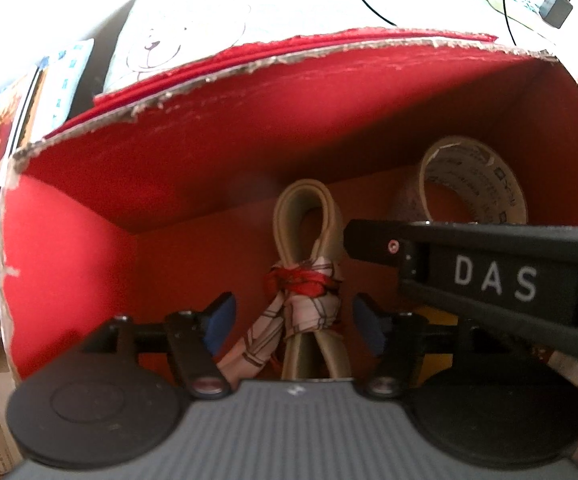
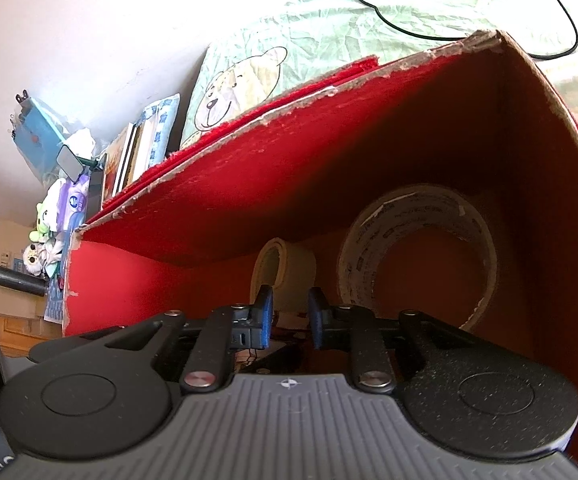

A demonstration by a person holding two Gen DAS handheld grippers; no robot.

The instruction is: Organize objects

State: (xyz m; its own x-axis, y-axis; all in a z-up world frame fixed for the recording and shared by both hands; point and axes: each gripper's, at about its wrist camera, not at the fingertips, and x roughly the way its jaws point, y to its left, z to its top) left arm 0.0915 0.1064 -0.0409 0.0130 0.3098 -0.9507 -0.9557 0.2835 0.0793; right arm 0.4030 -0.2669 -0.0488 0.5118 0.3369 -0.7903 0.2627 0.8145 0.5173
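Observation:
A red cardboard box with a torn rim lies open toward me. Inside it rests a beige strap, folded into a loop and tied with plaid cloth and red string. My left gripper is open, its blue pads either side of the bundle without touching it. A roll of tape leans at the back right. The right gripper's black housing marked DAS reaches in from the right. In the right wrist view my right gripper is open by a narrow gap, the strap loop just beyond its tips, beside the tape roll in the box.
The box sits on a pale green bed sheet with a bear print. A black cable and a charger lie behind the box. Books, packets and plush toys crowd the left side.

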